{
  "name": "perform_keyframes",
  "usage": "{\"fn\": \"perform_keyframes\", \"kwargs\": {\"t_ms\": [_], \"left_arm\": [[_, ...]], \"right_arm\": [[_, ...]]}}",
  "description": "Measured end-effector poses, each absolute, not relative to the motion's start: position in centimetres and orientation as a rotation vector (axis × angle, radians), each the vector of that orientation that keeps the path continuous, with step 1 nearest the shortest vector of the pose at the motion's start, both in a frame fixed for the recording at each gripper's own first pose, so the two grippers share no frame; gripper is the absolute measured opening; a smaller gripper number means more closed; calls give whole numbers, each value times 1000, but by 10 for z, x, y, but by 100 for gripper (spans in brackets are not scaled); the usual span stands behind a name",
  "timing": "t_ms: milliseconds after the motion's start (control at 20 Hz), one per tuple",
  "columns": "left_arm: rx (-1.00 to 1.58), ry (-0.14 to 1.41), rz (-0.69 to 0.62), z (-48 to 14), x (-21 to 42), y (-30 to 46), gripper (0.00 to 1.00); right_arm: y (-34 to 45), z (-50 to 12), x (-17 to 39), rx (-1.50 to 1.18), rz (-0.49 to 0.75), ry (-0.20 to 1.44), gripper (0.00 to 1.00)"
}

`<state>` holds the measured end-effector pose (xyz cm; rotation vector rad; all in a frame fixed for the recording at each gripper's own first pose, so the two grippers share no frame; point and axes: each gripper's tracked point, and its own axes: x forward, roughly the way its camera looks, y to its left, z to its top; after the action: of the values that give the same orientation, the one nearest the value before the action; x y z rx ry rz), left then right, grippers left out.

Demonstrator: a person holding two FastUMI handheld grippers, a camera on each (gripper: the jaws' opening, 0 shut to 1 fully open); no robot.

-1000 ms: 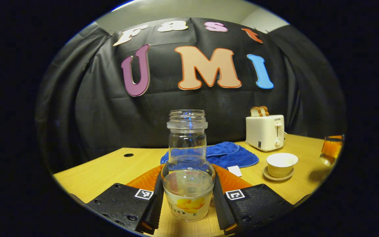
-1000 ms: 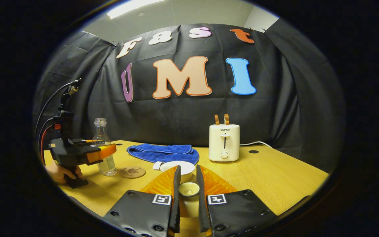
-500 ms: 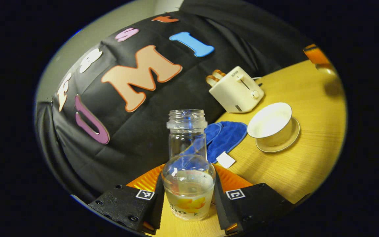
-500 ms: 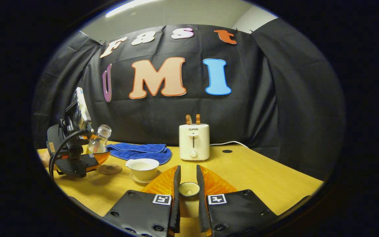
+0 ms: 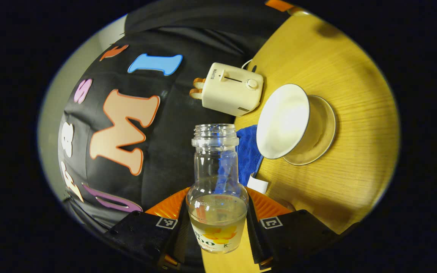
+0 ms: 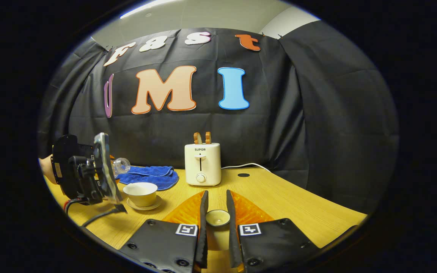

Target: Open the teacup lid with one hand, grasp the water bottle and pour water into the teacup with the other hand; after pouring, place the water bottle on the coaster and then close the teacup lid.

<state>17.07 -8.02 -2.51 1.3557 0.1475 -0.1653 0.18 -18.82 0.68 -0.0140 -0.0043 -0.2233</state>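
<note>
In the left gripper view the left gripper point(image 5: 217, 227) grips the water bottle point(image 5: 216, 189) at bottom centre, both fingers pressed to its sides. The scene has rolled further than half a second ago: the open teacup point(image 5: 285, 121) on its saucer point(image 5: 323, 132) now sits larger at upper right, the toaster point(image 5: 231, 89) tipped sideways. In the right gripper view the right gripper point(image 6: 215, 227) pinches the small lid point(image 6: 217, 217) at bottom centre, and the bottle's neck point(image 6: 121, 165) leans lower toward the teacup point(image 6: 140, 193) at left.
</note>
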Motion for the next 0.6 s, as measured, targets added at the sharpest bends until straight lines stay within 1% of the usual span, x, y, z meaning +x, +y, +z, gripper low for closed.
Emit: {"fn": "perform_keyframes", "kwargs": {"t_ms": [250,600], "left_arm": [[1518,195,-200,-24,171,-84,64],[1705,253,-214,-23,173,-77,64]], "right_arm": [[-188,7,2,-13,-223,-4,25],[-188,7,3,-14,-218,-5,26]]}}
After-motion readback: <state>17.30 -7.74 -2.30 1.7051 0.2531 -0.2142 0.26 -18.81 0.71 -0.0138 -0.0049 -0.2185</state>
